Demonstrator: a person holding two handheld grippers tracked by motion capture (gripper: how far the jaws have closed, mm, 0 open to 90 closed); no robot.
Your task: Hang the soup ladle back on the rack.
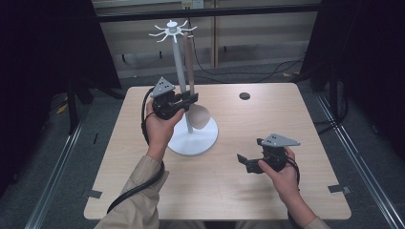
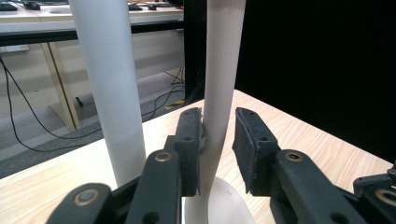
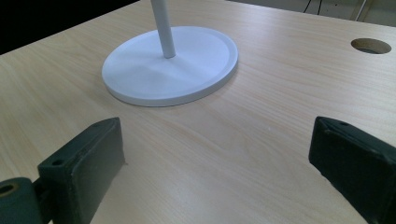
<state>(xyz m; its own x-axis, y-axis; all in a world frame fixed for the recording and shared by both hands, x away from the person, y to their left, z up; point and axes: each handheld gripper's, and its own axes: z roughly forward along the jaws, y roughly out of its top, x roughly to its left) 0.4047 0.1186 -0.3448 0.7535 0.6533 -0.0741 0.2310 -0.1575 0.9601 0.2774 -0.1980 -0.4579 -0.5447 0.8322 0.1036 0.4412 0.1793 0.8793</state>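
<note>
Right now the wooden spoon [image 1: 192,86] hangs from the white rack [image 1: 179,71], its handle running down just beside the rack's pole [image 2: 109,88] and its bowl low, just above the rack's round base [image 3: 170,65]. The left gripper [image 1: 190,98] sits at the spoon's handle [image 2: 222,93], with the handle between its fingers [image 2: 189,140]. One finger touches the handle; the other stands a little apart from it, so the grip looks loosened, though the contact is hard to judge from this angle. No earlier picture is needed to see the gap. The right gripper [image 1: 244,161] rests on the counter [image 1: 229,191], well apart from the rack, near the person's side, its fingers [image 3: 81,172] spread wide with nothing between them.
</note>
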